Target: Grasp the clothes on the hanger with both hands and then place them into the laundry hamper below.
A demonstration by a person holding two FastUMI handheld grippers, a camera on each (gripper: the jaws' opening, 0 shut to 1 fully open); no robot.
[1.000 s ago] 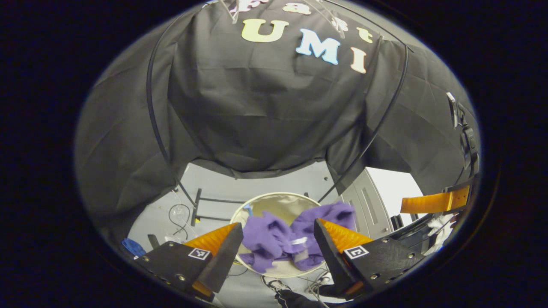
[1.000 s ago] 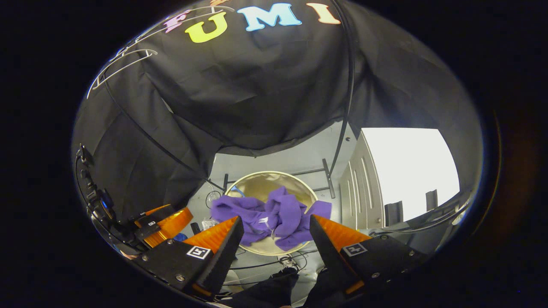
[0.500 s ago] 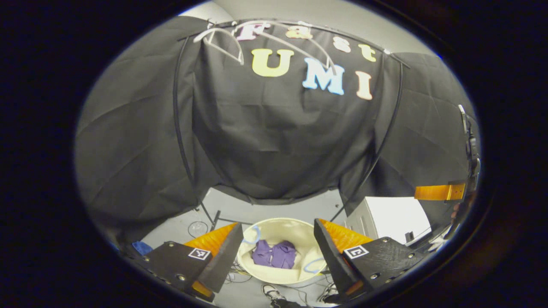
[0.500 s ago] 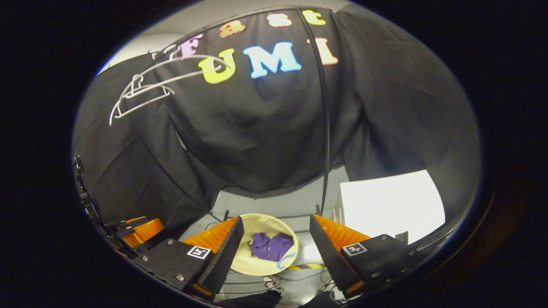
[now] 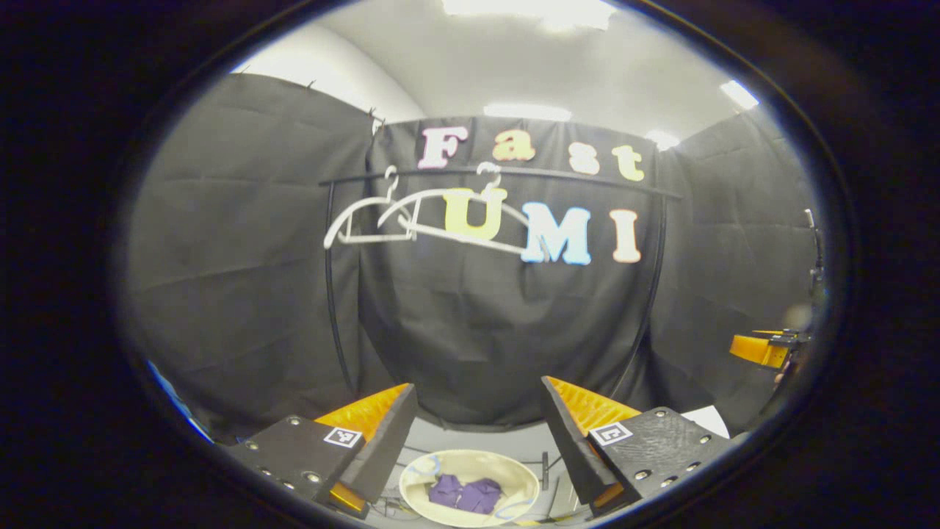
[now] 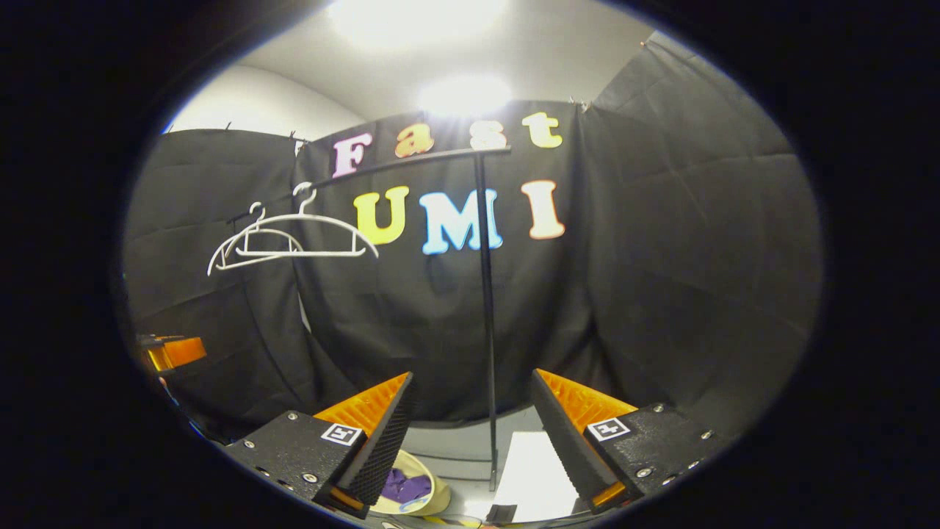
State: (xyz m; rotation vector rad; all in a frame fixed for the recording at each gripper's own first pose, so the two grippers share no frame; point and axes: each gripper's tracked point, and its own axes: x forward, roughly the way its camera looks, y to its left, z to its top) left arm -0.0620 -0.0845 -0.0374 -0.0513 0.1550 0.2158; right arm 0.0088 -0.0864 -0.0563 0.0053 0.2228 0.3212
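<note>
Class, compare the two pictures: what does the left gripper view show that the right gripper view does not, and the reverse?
Left gripper view: the hamper's whole round rim, with the purple clothes lying inside. Right gripper view: the rack's upright pole, and the hamper half hidden behind a finger. Both: two bare white hangers on the rail; left gripper and right gripper open.
</note>
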